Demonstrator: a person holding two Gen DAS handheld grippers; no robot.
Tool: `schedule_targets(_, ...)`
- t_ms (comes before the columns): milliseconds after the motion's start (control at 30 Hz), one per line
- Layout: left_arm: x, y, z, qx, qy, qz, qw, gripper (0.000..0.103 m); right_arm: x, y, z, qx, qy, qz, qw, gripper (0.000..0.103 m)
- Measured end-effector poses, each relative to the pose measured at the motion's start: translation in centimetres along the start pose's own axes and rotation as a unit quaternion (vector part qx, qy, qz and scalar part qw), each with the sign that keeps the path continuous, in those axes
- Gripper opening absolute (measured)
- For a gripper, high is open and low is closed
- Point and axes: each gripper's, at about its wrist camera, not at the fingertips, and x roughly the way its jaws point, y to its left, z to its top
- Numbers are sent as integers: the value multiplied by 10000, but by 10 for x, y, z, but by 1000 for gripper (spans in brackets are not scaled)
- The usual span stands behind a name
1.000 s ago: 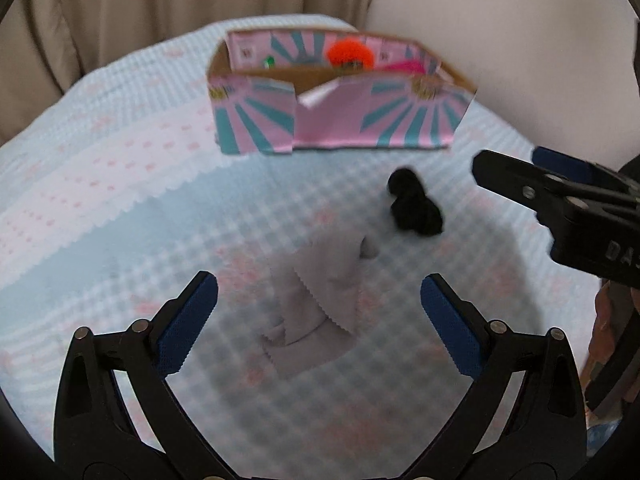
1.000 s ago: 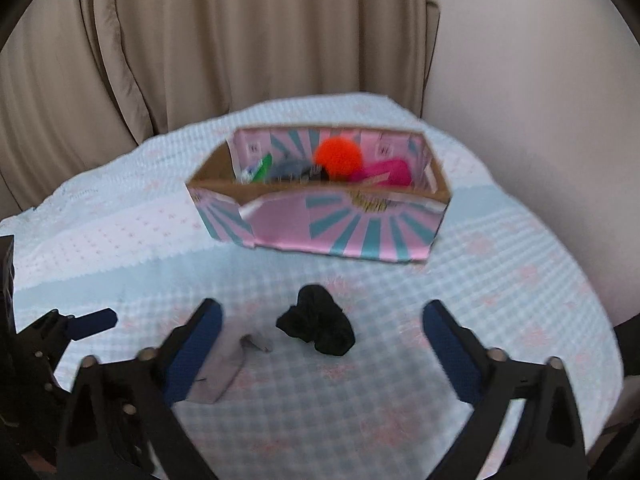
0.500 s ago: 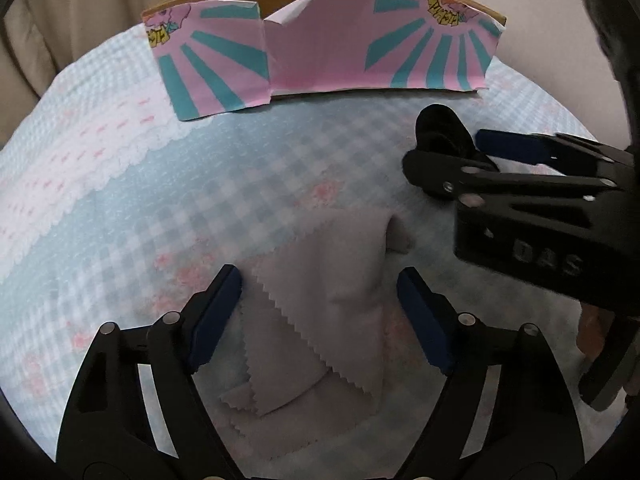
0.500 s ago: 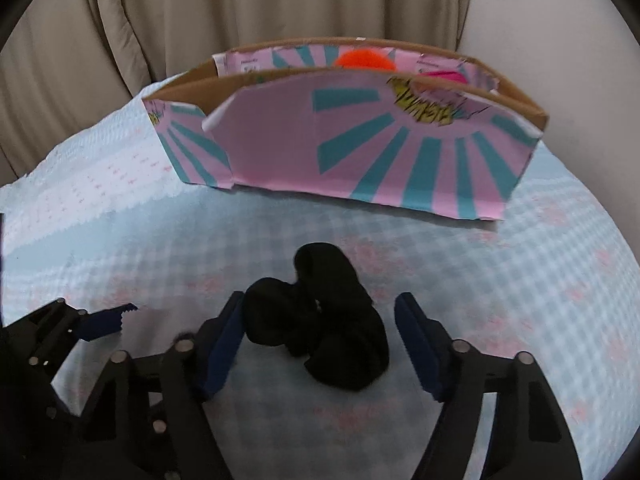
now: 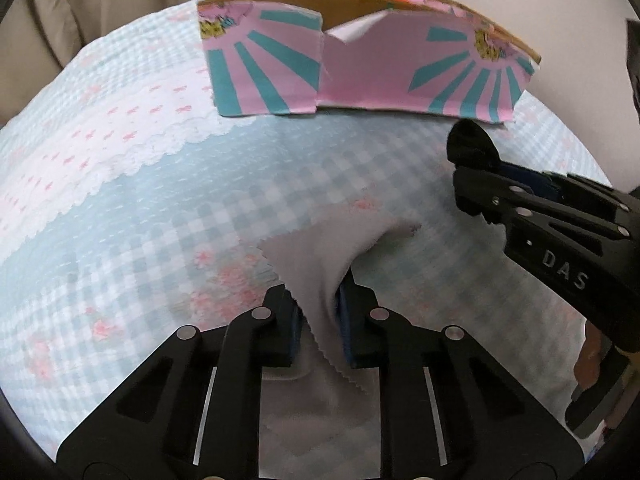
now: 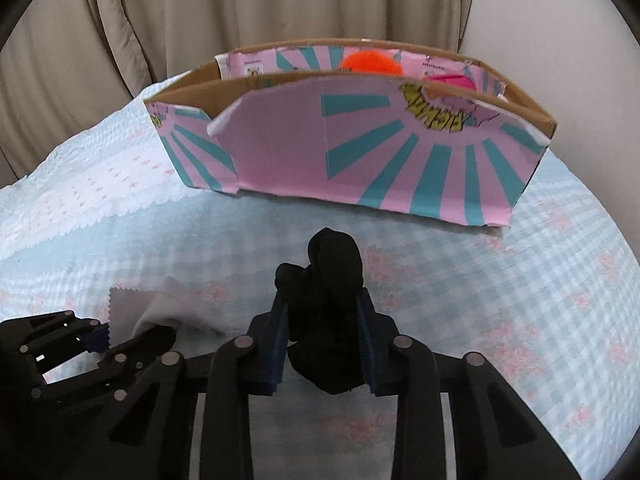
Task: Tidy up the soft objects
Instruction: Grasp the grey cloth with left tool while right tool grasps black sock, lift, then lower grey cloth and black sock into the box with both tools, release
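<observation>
My left gripper is shut on a grey cloth with zigzag edges that lies on the checked bedspread; the cloth bunches between the pads. My right gripper is shut on a black scrunchie, which also shows in the left wrist view to the right of the cloth. A pink and teal cardboard box stands behind both, also in the left wrist view. The grey cloth and the left gripper show at the lower left of the right wrist view.
The box holds an orange pom-pom and a pink soft item. The light blue checked bedspread covers the surface. Beige curtains hang behind the box, and a wall is at the right.
Both grippers have gone from open to shut: the left closed on the grey cloth, the right on the black scrunchie. Both had moved down and forward towards these items.
</observation>
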Motion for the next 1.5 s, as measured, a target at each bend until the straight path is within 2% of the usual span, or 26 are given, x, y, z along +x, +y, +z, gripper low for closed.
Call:
schedule_targets(133,-20,0,10,-97,-97,-9,9999,14,-20,2,7,22,-82,-25,10000,28)
schedule_targets(300,-64,2,28,-187,-263,-8,9995,14,-56,5,19,116,-177,-27,9998,28)
schedule_targets(633,-180,-3,82,-232,-708,-82,9972,14,-166,24,66,297,-557,-62,9980,28)
schedule_targets(833,-235,-12,116,-201,-799,-124,9965,14,-227,27,99,461,-790,-133,9957,28)
schedule_targets(967,-258,-19,138,-251,-771,-254,9964,14,-263,23,120,528,-891,-217,9944,28)
schedule_targets(1233,-268,-39,184,-363,-792,-192,9960,14,-287,-3,156,454,-931,-197,9944,28)
schedule_targets(1500,-230,-54,240,-798,-633,78,9948,14,-258,-48,193,199,-761,73,9969,28)
